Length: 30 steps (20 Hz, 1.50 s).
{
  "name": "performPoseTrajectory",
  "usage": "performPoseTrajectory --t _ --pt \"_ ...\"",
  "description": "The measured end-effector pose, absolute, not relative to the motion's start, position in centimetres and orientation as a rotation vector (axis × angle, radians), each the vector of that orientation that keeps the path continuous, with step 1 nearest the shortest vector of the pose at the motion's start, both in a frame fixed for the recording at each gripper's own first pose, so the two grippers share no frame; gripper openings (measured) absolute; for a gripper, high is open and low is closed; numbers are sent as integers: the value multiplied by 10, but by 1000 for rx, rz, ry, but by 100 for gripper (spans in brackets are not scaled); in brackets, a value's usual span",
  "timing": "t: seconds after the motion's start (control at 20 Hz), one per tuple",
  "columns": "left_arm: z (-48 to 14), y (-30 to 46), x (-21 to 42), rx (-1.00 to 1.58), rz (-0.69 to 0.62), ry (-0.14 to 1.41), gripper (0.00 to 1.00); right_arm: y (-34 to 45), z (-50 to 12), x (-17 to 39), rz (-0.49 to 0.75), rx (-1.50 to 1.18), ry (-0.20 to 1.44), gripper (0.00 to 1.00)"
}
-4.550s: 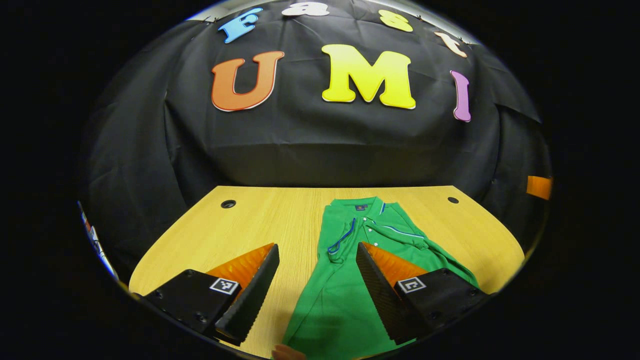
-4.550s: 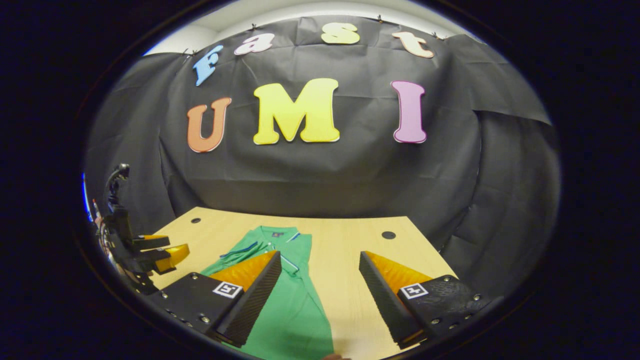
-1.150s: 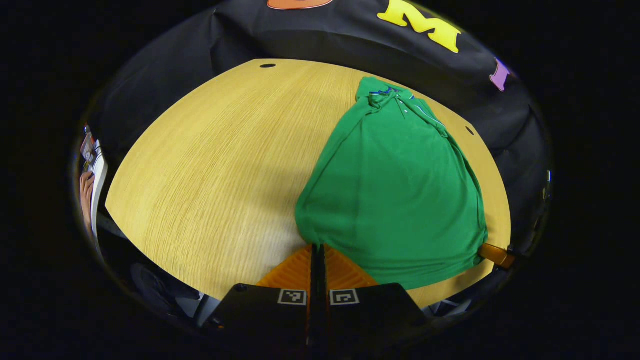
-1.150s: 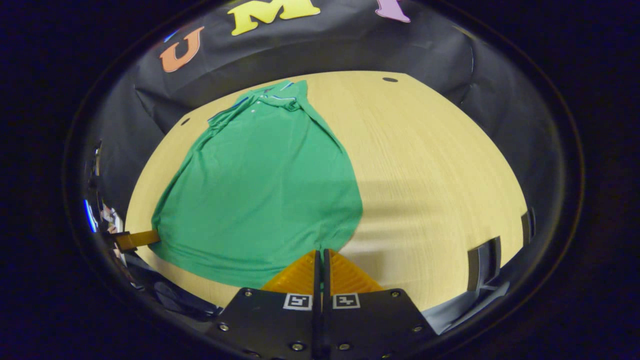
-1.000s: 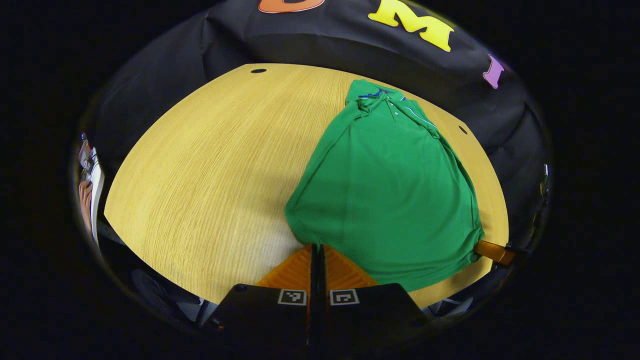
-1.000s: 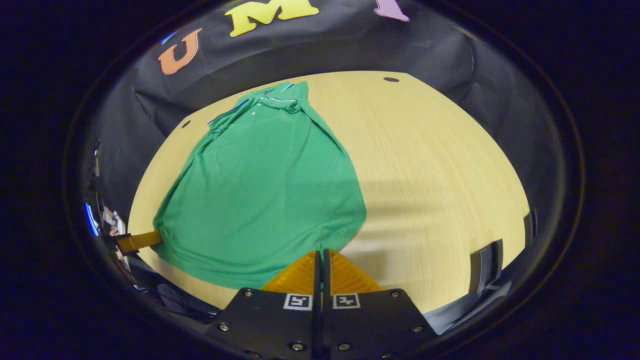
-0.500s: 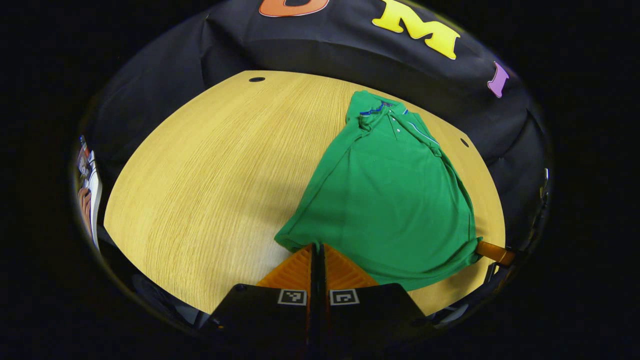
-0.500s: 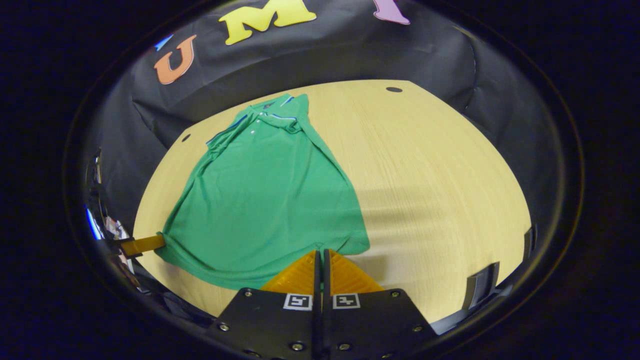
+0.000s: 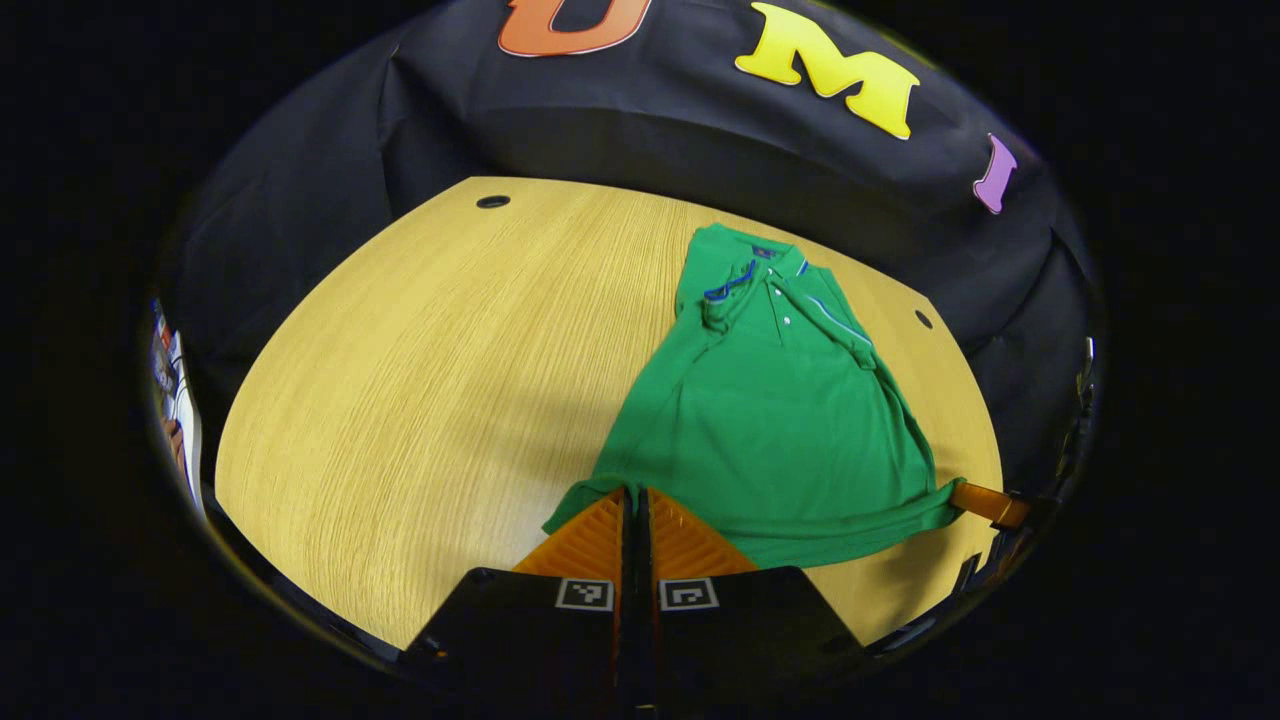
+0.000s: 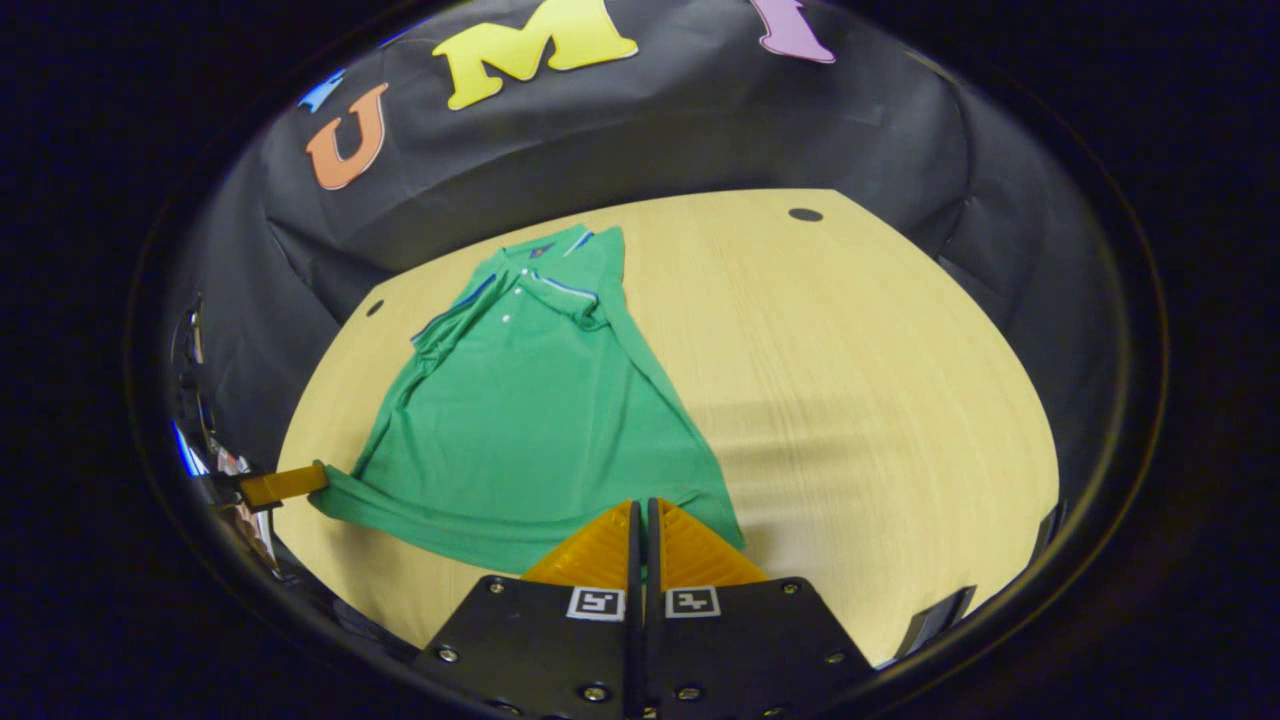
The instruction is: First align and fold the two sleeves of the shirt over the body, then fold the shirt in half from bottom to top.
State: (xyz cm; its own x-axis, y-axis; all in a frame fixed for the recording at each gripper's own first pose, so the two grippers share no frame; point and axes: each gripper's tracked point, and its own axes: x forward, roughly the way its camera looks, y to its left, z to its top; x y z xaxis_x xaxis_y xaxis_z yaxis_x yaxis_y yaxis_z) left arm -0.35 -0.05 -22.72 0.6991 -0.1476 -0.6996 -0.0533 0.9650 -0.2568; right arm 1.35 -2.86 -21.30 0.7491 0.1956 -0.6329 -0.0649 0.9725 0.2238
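Hem corners of one green polo shirt (image 9: 775, 420) sit pinched, one in each gripper. Left gripper (image 9: 634, 497) has its fingers pressed together on the near-left hem corner at 6 o'clock in the left gripper view; the right gripper (image 9: 985, 503) shows at about 4 o'clock there, its fingers meeting the opposite hem corner. In the right gripper view the right gripper (image 10: 639, 510) is closed flat on its corner at 6 o'clock, with the left gripper (image 10: 283, 484) at 8 o'clock on the far hem corner.

Shirt (image 10: 530, 410) lies on the wooden table (image 9: 420, 360), collar (image 9: 760, 262) toward 12 o'clock against the booth wall side, hem nearest the cameras. Both sleeves appear already laid over the chest, trim lines converging near the placket.

Judgement on the hold: a grip at each hem corner keeps the bottom edge stretched taut between the two tools, so it should travel as one straight line when carried toward the collar for the bottom-to-top fold. The hem looks slightly raised between the grippers, though how far off the table I cannot tell.

Count: one shirt, one table, two grippers, two sleeves folded, two cable holes (image 9: 492, 201) in the tabletop seen from the left gripper view, three small buttons on the placket.
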Motion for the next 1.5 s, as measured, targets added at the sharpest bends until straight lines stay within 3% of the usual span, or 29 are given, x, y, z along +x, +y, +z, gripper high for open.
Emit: performPoseTrajectory --t 0.9,1.5 --pt "-182 -2 95 -214 -83 675 2 -31 -146 114 172 202 558 1" --pt "-157 -1 200 -173 -96 579 2 -23 -106 216 196 145 447 1"
